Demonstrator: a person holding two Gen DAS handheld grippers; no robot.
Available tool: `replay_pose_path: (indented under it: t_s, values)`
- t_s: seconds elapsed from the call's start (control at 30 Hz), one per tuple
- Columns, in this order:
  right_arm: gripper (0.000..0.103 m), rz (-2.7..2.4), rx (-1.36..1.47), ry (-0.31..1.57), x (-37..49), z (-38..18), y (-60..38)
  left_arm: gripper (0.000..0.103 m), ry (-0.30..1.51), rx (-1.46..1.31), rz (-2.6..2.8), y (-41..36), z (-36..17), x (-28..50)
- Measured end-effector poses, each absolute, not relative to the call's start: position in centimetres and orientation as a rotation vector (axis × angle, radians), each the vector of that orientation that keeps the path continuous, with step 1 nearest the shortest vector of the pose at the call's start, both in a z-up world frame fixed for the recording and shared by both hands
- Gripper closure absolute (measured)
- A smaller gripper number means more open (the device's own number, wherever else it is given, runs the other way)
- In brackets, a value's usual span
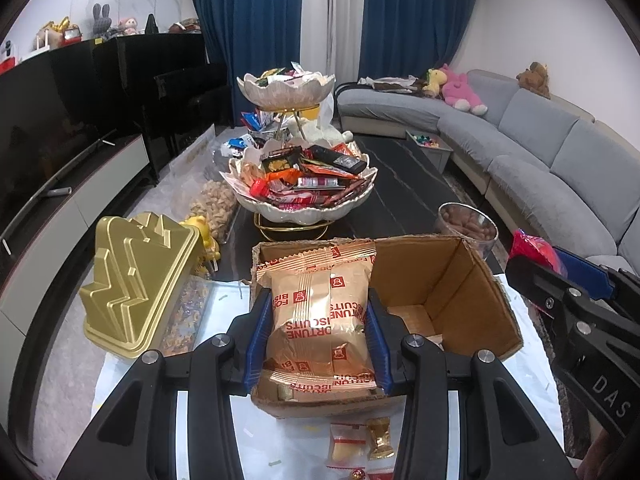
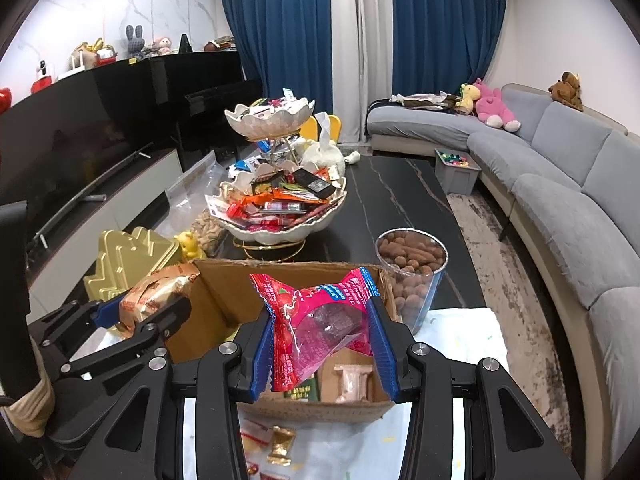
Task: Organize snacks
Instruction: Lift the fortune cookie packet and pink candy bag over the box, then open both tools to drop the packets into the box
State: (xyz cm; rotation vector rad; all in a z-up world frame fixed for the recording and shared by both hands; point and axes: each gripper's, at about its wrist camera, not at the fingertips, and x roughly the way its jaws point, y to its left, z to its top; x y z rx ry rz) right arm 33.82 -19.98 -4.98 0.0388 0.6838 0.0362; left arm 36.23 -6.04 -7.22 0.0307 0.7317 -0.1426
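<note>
Left gripper (image 1: 318,316) is clamped on a gold biscuit pack (image 1: 320,312), right gripper (image 2: 322,344) on a red candy bag (image 2: 316,320). Both held over the cardboard box (image 1: 452,276), prob. to sort into the tiered snack bowls (image 1: 304,204) behind it.

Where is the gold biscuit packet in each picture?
Left wrist view: the gold biscuit packet is bottom centre, held in the left gripper.
Right wrist view: the packet is at lower left, beside the cardboard box.
Shared landmark: the gold tin.
</note>
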Motion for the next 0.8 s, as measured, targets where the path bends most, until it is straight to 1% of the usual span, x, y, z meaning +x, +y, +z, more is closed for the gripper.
replay_pose_path:
  t_s: [0.53,0.67,0.73,0.77,0.8]
  values:
    - [0.059,0.038,0.050,0.745,36.9,-7.3,-20.2,0.059,0.782,0.031,-0.148,-6.3,-9.3,38.9]
    - [0.057,0.042,0.055,0.767,37.4,-7.7,-20.3,0.059,0.797,0.036,-0.146,-6.2,-9.6,39.2]
    - [0.054,0.039,0.053,0.769,37.4,-7.8,-20.3,0.057,0.797,0.035,-0.144,-6.1,-9.6,39.1]
    - [0.046,0.041,0.053,0.767,37.4,-7.7,-20.3,0.052,0.799,0.036,-0.143,-6.0,-9.5,39.1]
    - [0.034,0.036,0.050,0.762,37.3,-7.6,-20.3,0.049,0.799,0.036,-0.141,-6.0,-9.5,39.0]
